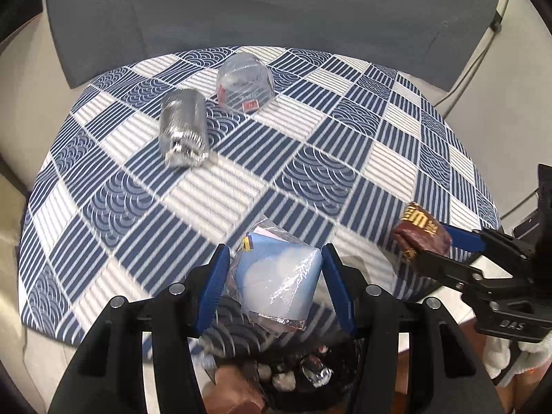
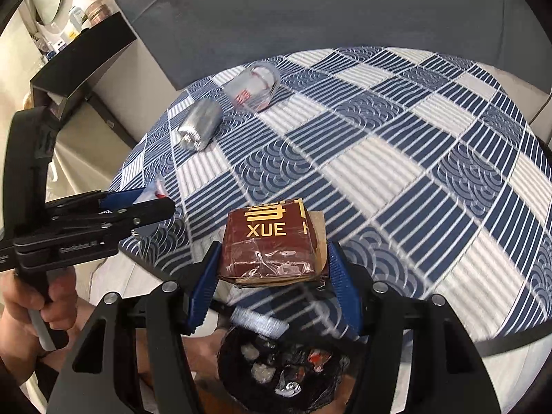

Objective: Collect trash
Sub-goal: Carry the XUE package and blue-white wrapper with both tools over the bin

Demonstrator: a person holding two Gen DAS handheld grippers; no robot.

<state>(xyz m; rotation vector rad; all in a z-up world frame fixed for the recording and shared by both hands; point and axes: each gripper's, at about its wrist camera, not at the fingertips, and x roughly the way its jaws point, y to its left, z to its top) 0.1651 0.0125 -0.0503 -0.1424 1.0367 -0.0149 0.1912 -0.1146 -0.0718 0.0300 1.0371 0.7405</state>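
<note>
Brown "XUE" box (image 2: 270, 246) clamped in right tongs (image 2: 272, 265); left tongs (image 1: 274, 276) grip blue wrapper (image 1: 276, 276).

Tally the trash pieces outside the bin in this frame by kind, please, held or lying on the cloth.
Wrappers held in jaws: 2, the pale blue wrapper and the brown XUE packet.
Silver cans lying on the tablecloth: 1, silver can.
Clear plastic cups lying on it: 1, clear cup.
Total: 4.

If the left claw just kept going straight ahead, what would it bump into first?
Probably the patterned tablecloth first, since the left claw, shut on the blue wrapper, points slightly down at it. Further along that line lies the silver can, a little to the left. Depth is hard to judge.
</note>
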